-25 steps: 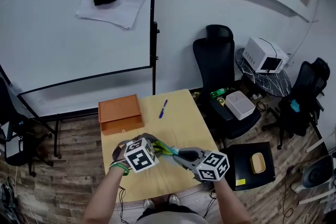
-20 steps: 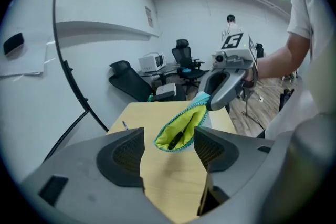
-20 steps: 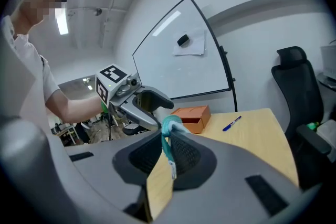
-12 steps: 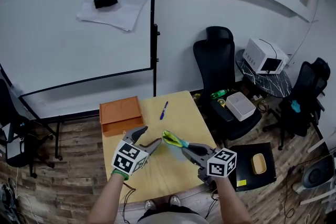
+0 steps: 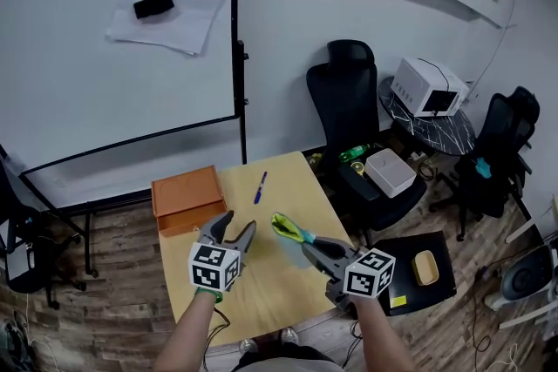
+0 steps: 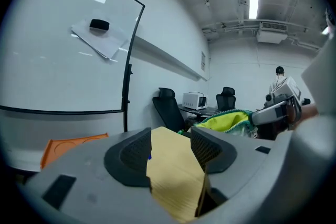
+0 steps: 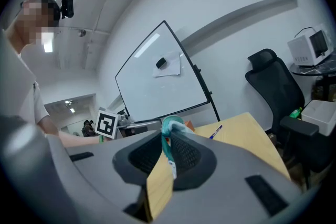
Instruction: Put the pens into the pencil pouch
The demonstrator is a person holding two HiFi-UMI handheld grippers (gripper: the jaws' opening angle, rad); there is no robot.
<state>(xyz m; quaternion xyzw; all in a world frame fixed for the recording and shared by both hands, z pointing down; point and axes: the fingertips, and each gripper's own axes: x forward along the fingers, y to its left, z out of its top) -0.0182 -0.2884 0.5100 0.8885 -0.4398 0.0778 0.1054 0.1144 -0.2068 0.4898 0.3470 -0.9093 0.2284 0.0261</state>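
Head view: the left gripper (image 5: pixel 239 224) has let go of the pouch (image 5: pixel 289 228); its jaws, just narrowed slightly, stand apart and empty. The pen (image 5: pixel 260 187) lies on the table (image 5: pixel 270 292), mid-frame. The right gripper (image 5: pixel 311 246) alone clamps the pouch rim, freeing the left to fetch the pen.

An orange box (image 5: pixel 185 198) stands at the far left corner of the bench (image 5: pixel 270 292). Behind is a whiteboard (image 5: pixel 87 91) with a black eraser (image 5: pixel 153 6); a black chair (image 5: pixel 344 104) stands right.
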